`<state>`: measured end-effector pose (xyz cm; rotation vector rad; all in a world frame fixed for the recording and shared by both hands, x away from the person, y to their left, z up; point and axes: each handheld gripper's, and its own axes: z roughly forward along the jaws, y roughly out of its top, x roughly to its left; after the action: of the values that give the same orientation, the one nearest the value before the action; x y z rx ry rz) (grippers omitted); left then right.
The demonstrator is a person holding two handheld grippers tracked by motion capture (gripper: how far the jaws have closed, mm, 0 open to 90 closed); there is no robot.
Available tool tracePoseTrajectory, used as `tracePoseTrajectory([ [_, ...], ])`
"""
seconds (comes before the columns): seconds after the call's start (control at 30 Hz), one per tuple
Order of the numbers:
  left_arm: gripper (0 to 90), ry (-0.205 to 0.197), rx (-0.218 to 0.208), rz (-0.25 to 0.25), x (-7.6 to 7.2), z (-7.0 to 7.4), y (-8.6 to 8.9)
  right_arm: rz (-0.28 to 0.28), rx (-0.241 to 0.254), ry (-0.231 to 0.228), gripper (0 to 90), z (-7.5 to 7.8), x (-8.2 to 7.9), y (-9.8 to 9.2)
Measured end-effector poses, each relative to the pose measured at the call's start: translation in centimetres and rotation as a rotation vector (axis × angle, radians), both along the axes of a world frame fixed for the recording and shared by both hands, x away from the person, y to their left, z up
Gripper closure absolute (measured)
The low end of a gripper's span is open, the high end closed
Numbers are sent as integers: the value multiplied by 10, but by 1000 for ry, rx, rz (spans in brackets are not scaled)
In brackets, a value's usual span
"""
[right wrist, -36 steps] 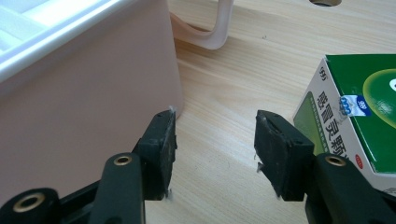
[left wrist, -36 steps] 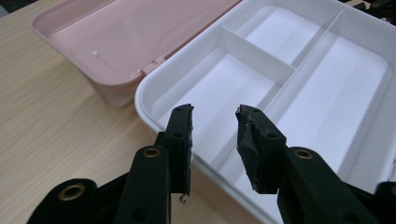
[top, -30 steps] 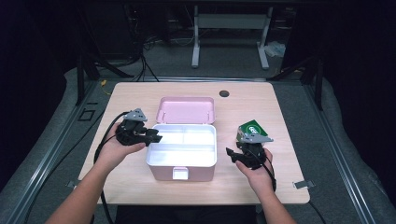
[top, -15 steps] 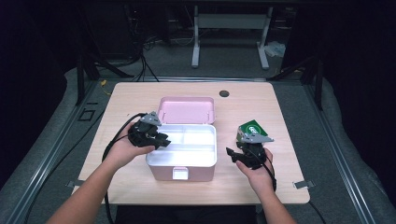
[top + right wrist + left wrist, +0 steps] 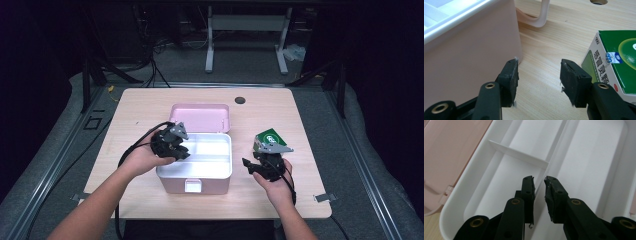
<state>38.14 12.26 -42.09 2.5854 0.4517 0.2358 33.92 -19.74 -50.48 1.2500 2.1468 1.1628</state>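
Box [image 5: 192, 182] in pink plastic, parked about mid-table [image 5: 150, 105], a touch closer to the near edge, with a little latch tab on the front wall. Lid [image 5: 200, 117] flipped right back, lying flat toward the far edge. Inside, a white tray [image 5: 215, 150], split by a long divider [image 5: 554, 152] and a short cross wall [image 5: 519, 155] on one side of it. Left gripper [image 5: 182, 153] over the tray's left end, held from the table's left side and pointed down into the compartments. Jaws just been closing, now down to a narrow slit, pads not meeting, lined up right along that long divider. Can't tell if either pad actually touches the plastic, so calling it released, nothing clamped. Right gripper [image 5: 539, 68] low over bare wood toward the near right corner, between the box's right wall and a green carton [image 5: 270, 136]. Jaws well apart there, nothing but table between them, so released too. Left pad just beside the pink wall, right pad just beside the carton, no contact visible with either. Carton itself flat on the table, right of the box and near the right edge, green top with a white side panel and printed characters. Dark round hole [image 5: 240, 100] in the tabletop up near the far edge, past the lid's right corner.
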Motion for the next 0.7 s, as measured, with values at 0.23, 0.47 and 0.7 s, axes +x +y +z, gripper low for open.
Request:
tracePoseTrajectory([
  [0.23, 789, -5, 58, -31, 2, 0, -7, 7, 2, 3, 482, 0, 0, -1],
  [0.47, 793, -18, 158, -79, 3, 2, -18, 7, 10, 8, 482, -1, 1, -1],
  [0.7, 826, -6, 265, -140, 8, 5, -29, 2, 10, 7, 482, -1, 1, -1],
])
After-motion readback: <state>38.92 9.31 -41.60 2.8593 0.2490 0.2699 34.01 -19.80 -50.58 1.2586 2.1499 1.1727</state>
